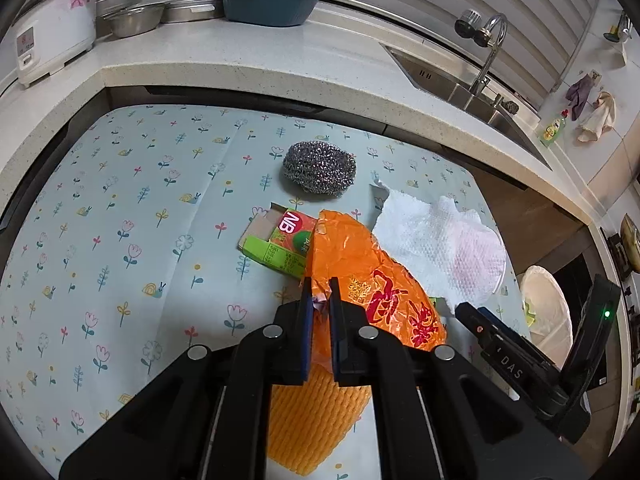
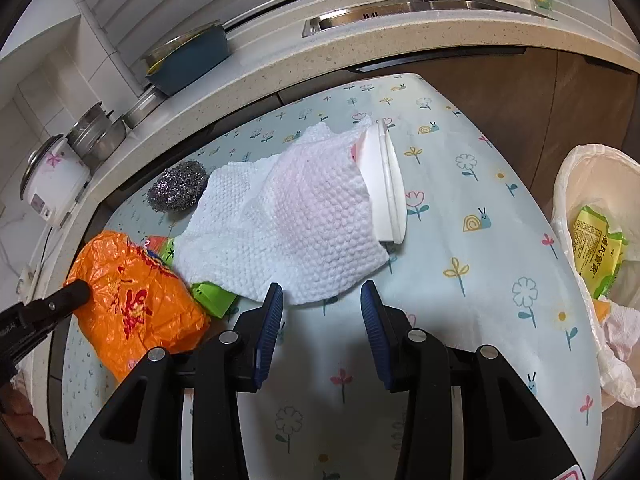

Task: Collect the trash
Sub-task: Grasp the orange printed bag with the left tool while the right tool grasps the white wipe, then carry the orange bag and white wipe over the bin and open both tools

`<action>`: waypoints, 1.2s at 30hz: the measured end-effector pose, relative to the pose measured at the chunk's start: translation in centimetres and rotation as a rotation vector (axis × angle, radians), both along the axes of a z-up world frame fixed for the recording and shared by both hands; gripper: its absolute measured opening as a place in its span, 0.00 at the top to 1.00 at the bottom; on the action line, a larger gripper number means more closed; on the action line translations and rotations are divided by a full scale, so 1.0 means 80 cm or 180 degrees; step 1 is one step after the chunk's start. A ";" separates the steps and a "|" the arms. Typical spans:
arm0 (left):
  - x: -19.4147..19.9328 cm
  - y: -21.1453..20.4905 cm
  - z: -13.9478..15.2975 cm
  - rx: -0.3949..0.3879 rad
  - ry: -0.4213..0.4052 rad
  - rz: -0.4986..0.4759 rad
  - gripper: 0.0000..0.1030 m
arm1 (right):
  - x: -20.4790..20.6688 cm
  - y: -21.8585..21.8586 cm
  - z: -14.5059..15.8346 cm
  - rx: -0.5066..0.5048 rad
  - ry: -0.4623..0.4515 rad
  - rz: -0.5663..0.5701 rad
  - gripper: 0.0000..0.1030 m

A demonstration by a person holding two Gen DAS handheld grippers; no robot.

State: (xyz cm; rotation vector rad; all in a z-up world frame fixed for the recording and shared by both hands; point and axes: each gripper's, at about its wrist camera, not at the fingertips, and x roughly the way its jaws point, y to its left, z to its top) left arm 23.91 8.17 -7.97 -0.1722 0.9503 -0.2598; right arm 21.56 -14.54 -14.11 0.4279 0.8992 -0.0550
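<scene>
Where the orange plastic bag (image 1: pixel 360 272) lies crumpled on the flower-print table cover (image 1: pixel 120 208), my left gripper (image 1: pixel 319 294) has its jaws pressed together on the bag's near edge, a fold of film pinched between the blue pads. Under that gripper I see an orange foam net (image 1: pixel 316 420), partly hidden by the fingers. Touching the bag on its far-left side is a green carton (image 1: pixel 280 244), one flap open. A white paper towel (image 1: pixel 436 244) lies just beside the bag on the other side; from the right wrist view it drapes over a white disposable bowl (image 2: pixel 386 184) tipped on its side. A steel wool scourer (image 1: pixel 320 166) sits beyond these, apart from the carton and close to the towel.

My right gripper (image 2: pixel 321 300) hovers with its jaws spread partway, nothing between the pads; the towel's near edge sits just ahead of the fingertips. At the table's right edge stands a bin lined with a pale bag (image 2: pixel 580 184), holding a yellow-green wrapper (image 2: pixel 596 252) and some crumpled paper. Behind the table runs the speckled counter (image 1: pixel 280 60), carrying a rice cooker (image 1: pixel 52 32), steel bowls (image 1: pixel 136 20), a blue basin (image 1: pixel 268 6) and the sink (image 1: pixel 452 80).
</scene>
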 end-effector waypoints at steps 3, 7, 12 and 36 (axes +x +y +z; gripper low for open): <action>-0.001 -0.004 -0.003 0.0028 0.0017 -0.0021 0.94 | 0.013 0.000 0.000 0.0034 -0.0032 -0.0003 0.61; -0.001 -0.006 -0.001 0.0044 0.0012 -0.0023 0.94 | 0.025 0.004 0.000 0.0057 -0.0050 0.0032 0.89; -0.006 -0.011 0.010 0.0055 -0.0036 -0.0029 0.94 | 0.018 0.007 0.020 0.0112 -0.0200 0.0093 0.97; -0.107 -0.160 0.112 0.0052 -0.0515 -0.0631 0.94 | -0.126 -0.113 0.187 -0.0100 -0.1039 -0.0302 0.97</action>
